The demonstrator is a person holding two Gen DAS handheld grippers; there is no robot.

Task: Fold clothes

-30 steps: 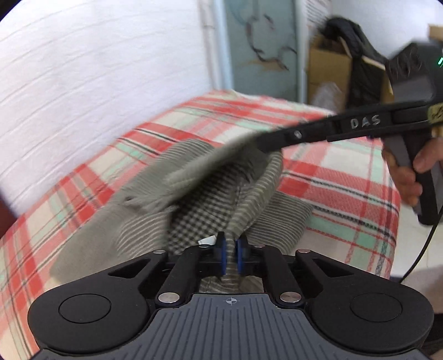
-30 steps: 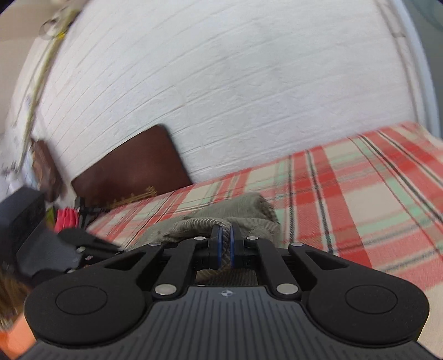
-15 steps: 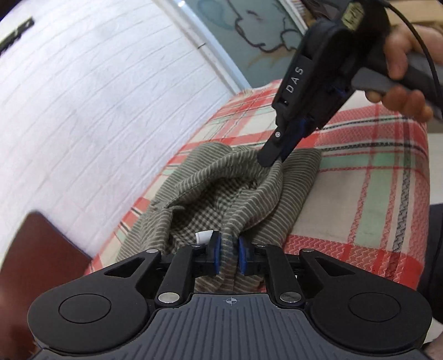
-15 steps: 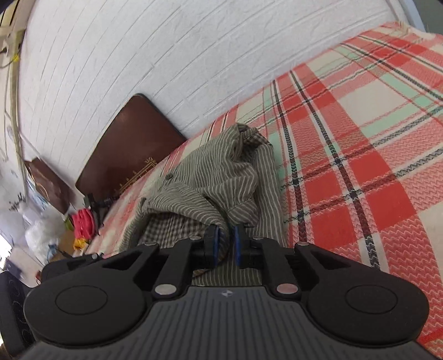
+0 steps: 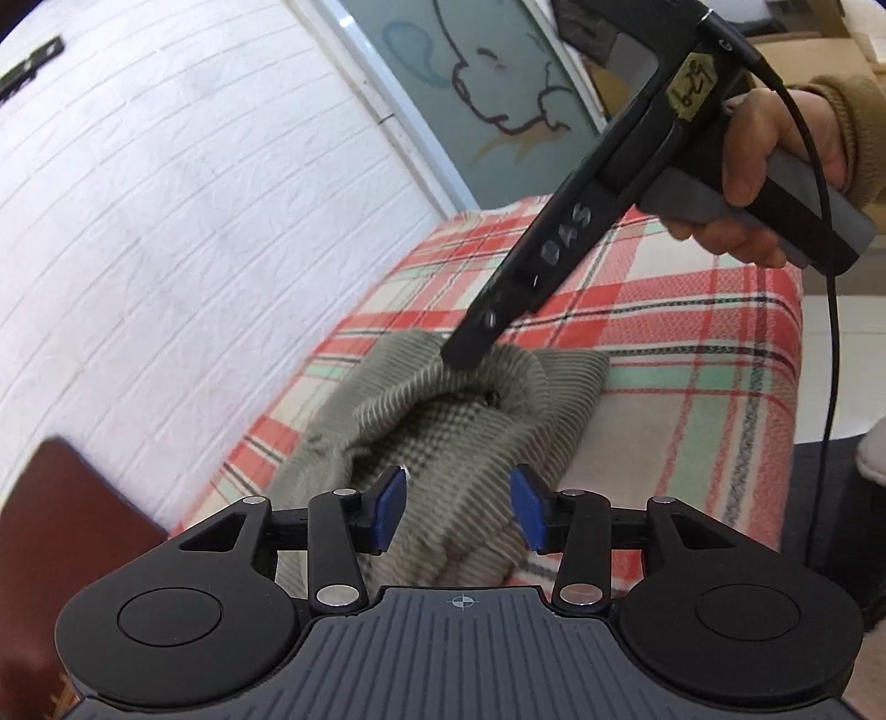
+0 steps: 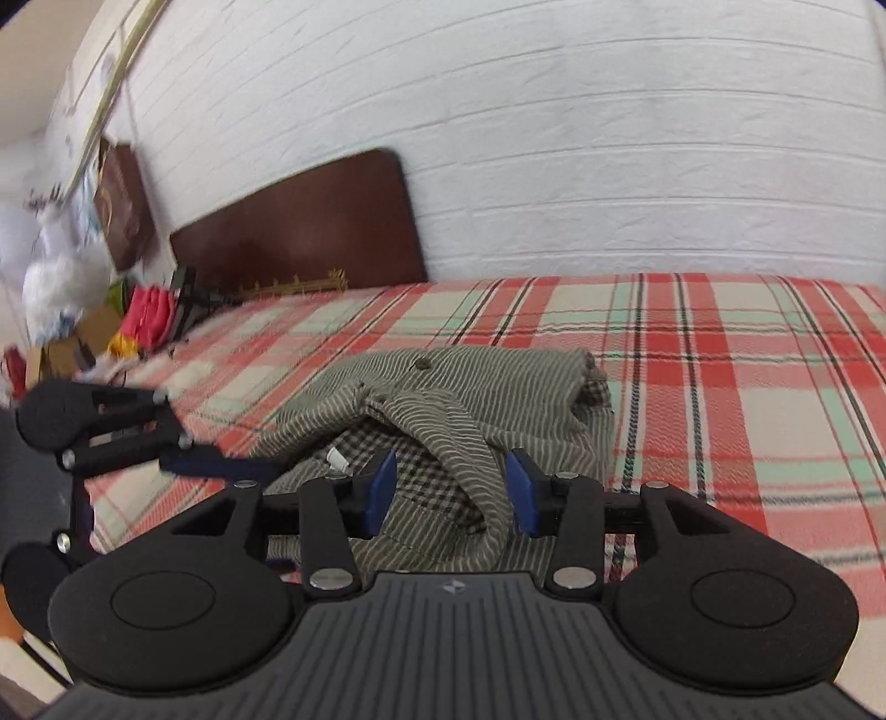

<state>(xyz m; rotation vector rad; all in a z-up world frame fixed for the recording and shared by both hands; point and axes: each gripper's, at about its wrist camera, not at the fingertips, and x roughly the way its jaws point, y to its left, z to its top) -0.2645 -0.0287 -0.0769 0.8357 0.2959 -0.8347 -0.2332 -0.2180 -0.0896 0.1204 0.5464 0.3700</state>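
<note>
A grey-green striped shirt (image 5: 470,399) with a checked lining lies crumpled on the plaid bed sheet (image 5: 692,387). My left gripper (image 5: 458,507) hovers over its near edge. Its jaws are opening, and cloth lies between the blue pads (image 5: 390,507) without being pinched. In the right wrist view the shirt (image 6: 470,382) shows a button and a loose fold. My right gripper (image 6: 451,490) is also opening, with that fold between its pads but not pressed. The right gripper (image 5: 468,349) touches the shirt's far edge, held by a hand (image 5: 775,166). The left gripper (image 6: 243,469) reaches in from the left.
A white brick wall (image 6: 554,138) runs along the bed's far side, and a brown headboard (image 6: 299,221) stands at one end. Bags and red items (image 6: 144,315) are piled beside the headboard. A glass door (image 5: 470,83) and cardboard boxes (image 5: 819,50) lie past the foot. A black cable (image 5: 830,332) hangs from the right tool.
Both grippers were shut on the shirt and held it up. Both have since opened and let go, and the shirt has settled onto the sheet. Both views have rolled.
</note>
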